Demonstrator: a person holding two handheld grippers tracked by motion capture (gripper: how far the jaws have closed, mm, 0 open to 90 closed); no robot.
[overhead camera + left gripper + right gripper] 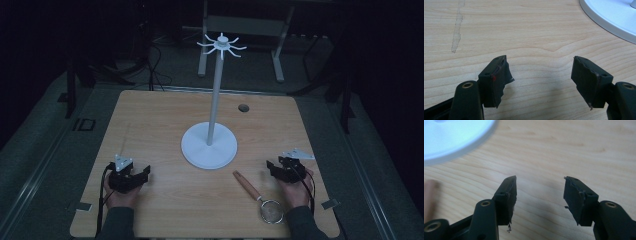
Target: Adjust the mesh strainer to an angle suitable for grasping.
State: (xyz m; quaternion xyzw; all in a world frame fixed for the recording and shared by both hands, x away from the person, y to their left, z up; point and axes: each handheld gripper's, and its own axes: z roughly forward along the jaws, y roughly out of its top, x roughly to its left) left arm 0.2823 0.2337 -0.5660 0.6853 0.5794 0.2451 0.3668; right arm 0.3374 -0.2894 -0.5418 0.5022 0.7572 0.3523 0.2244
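One small strainer (261, 197), wooden-handled with a round mesh bowl, lies flat near the front right corner of the tabletop (160, 120), its handle angled toward the white stand (209, 144) and its bowl toward the front edge, just beside my right hand. My right gripper (278, 169) hovers beside it, jaws spread wide with nothing between them; in the right gripper view (539, 192) I see bare wood between the pads and a blurred sliver of the stand's base (454, 137). My left gripper (134, 177) sits near the front left corner, also open and empty (540, 72). The stand rises from the middle of the tabletop, its hook arms high up. My worry: the handle is thin and lies flat, so a shallow pinch could skid it across the wood or let it twist, and a careless lift could knock the stand's pole.
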